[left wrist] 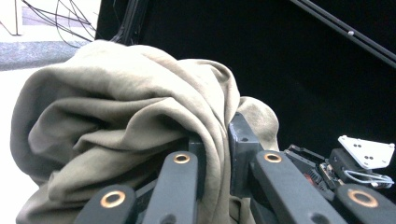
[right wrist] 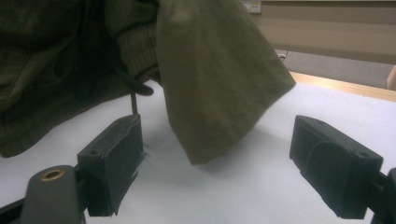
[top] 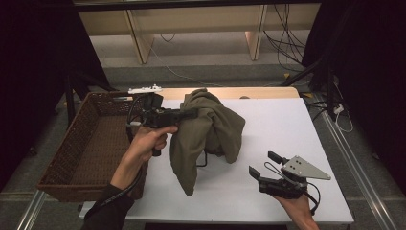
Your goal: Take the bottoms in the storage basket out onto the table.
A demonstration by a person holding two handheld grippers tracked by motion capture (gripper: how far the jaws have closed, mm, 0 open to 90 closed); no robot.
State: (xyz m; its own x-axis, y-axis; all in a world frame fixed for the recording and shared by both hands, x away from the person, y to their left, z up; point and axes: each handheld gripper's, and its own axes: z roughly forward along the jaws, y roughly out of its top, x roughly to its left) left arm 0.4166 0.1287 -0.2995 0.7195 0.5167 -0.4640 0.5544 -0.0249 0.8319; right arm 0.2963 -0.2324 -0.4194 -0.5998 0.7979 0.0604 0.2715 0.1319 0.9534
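Note:
An olive-green garment (top: 210, 129) hangs bunched above the white table (top: 292, 124), its lower end trailing toward the front. My left gripper (top: 189, 114) is held level and is shut on a fold at the garment's upper left. In the left gripper view the cloth (left wrist: 116, 107) is pinched between the two jaws of that gripper (left wrist: 217, 144). My right gripper (top: 262, 164) rests low at the table's right front, open, with nothing between its jaws. In the right gripper view a hanging flap of the garment (right wrist: 210, 79) dangles just beyond the open right gripper (right wrist: 217, 161), apart from it.
A brown wicker basket (top: 67, 139) stands along the table's left side, beside the left hand. A white object (top: 143, 89) lies behind it on the wooden edge. A dark cord (top: 203, 160) hangs under the garment. The other gripper (left wrist: 355, 163) shows far off.

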